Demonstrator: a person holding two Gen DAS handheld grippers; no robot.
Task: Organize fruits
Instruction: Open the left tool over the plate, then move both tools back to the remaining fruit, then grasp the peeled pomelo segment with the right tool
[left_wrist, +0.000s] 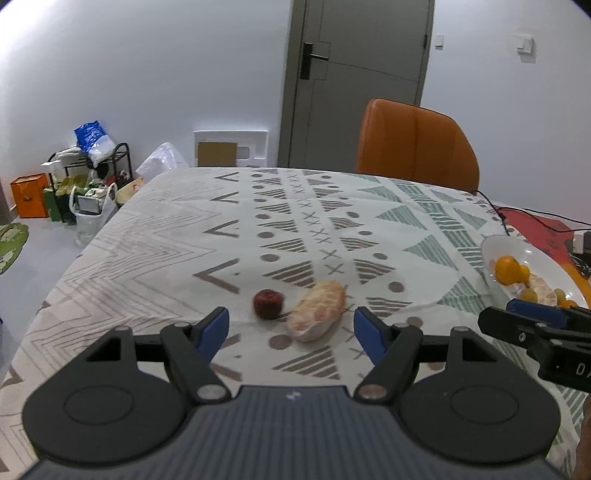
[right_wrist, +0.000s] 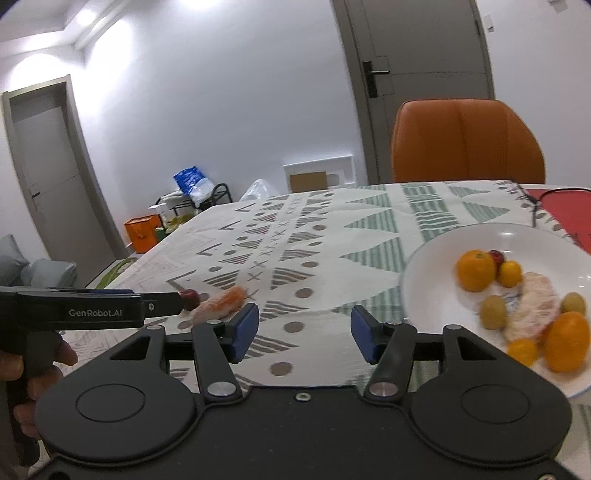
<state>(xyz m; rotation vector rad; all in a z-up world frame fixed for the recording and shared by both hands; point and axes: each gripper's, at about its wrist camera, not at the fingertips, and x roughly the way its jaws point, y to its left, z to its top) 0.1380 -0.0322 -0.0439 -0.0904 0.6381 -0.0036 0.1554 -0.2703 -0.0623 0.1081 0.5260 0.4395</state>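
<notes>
A small dark red fruit (left_wrist: 268, 303) and a peeled citrus piece (left_wrist: 317, 310) lie side by side on the patterned tablecloth (left_wrist: 229, 236), just ahead of my open, empty left gripper (left_wrist: 291, 328). Both also show in the right wrist view, the red fruit (right_wrist: 190, 297) and the peeled piece (right_wrist: 221, 305). A white plate (right_wrist: 436, 258) holds oranges (right_wrist: 475, 269), small yellow and green fruits and another peeled piece (right_wrist: 532, 302). My right gripper (right_wrist: 302, 332) is open and empty, left of the plate. The plate also shows in the left wrist view (left_wrist: 517, 247).
An orange chair (left_wrist: 417, 144) stands at the table's far side. A black cable (left_wrist: 495, 206) and a red mat (left_wrist: 535, 225) lie at the far right. Bags and a rack (left_wrist: 88, 177) stand on the floor to the left.
</notes>
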